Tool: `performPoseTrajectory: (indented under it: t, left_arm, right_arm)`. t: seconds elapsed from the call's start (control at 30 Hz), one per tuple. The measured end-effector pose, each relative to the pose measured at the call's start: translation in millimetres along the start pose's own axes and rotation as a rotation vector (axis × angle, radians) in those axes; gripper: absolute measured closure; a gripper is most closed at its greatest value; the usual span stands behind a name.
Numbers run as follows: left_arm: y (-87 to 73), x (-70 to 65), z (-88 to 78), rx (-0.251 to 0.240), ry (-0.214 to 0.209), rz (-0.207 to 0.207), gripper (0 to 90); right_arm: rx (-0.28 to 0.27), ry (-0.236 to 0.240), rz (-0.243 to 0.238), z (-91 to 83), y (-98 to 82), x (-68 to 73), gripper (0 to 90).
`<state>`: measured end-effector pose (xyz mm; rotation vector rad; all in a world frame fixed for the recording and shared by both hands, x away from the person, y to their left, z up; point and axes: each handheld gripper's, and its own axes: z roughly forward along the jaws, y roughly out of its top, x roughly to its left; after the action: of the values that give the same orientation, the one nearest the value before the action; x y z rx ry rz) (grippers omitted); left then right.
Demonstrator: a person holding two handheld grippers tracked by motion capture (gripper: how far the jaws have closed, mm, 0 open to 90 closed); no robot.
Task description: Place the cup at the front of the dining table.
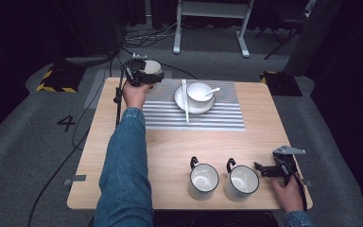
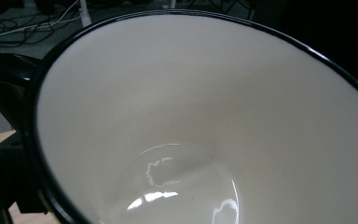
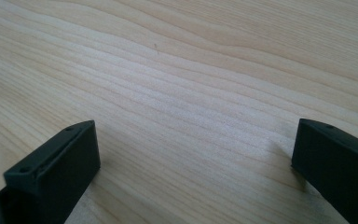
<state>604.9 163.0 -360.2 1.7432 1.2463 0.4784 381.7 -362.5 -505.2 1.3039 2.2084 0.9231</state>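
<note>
Enamel mug (image 1: 152, 69) sits right at the tip of the left gripper (image 1: 139, 75), out past the far left corner of the striped placemat (image 1: 194, 118), at the table's (image 1: 179, 146) back edge. From the high view the gripper's black body covers the near side of the mug, so only the pale upper wall and rim show beyond it. In the left gripper view the mug's white inside (image 2: 205, 116) and thin dark rim sit straight ahead of the camera, mouth open toward it, with the glossy bottom low in the picture. A dark block at the lower left edge presses close against the rim, and I'd say the left gripper is clamped on the mug's wall, though the second jaw is hidden. The mug looks close to upright, its long axis running up and down, mouth facing the ceiling; I can't make out where its handle points.

The right gripper (image 1: 260, 168) rests low at the near right corner, its jaws spread wide with bare wood between them. Just ahead of its tips stand two more mugs (image 1: 241, 182), both upright, black handles turned to the far left.

Beside the left gripper, on the placemat, a bowl (image 1: 199, 92) with a spoon (image 1: 212, 91) sits on a plate (image 1: 184, 105), chopsticks (image 1: 185, 100) laid across it.
</note>
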Motion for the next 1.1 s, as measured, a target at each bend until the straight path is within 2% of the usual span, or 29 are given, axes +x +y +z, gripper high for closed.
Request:
performPoseTrajectory:
  t: [0.13,0.23,0.3,0.4,0.53,0.7,0.83,0.9,0.97,1.1]
  left_arm:
    - [-5.3,-6.9,12.6,0.003,-0.003,-0.004,0.8]
    - [-9.3,-10.3,21.1,0.027,0.007,0.011,0.8]
    - [-12.8,-10.9,25.6,0.035,-0.001,0.01,0.8]
    - [-18.8,-11.0,31.9,0.069,0.009,0.022,0.9]
    - [-27.3,-11.2,38.7,0.091,0.012,0.013,0.9]
    - [-38.8,-10.2,43.8,0.086,0.016,-0.012,2.0]
    - [-46.2,-11.8,49.7,0.128,0.022,0.018,2.3]
    - [-50.3,-12.6,52.4,0.137,0.012,0.016,2.3]
    - [-53.7,-13.2,54.4,0.147,0.024,0.033,2.4]
    - [-59.7,-17.2,60.4,0.176,0.019,0.055,2.4]
  right_arm:
    - [0.0,0.0,0.0,0.0,0.0,0.0,1.0]
    - [0.0,0.0,0.0,0.0,0.0,0.0,1.0]
    - [0.0,0.0,0.0,0.0,0.0,0.0,1.0]
    - [0.0,0.0,0.0,0.0,0.0,0.0,1.0]
    - [-0.001,-0.001,0.001,0.0,-0.1,0.2,1.0]
    - [-0.001,-0.002,0.001,0.0,-0.1,0.2,1.0]
    - [0.0,-0.002,0.001,0.0,-0.1,0.1,1.0]
    - [-0.001,-0.002,0.001,0.0,-0.1,0.2,1.0]
    - [-0.001,-0.002,0.001,0.0,-0.1,0.2,1.0]
    - [-0.001,-0.002,0.001,0.0,-0.1,0.1,1.0]
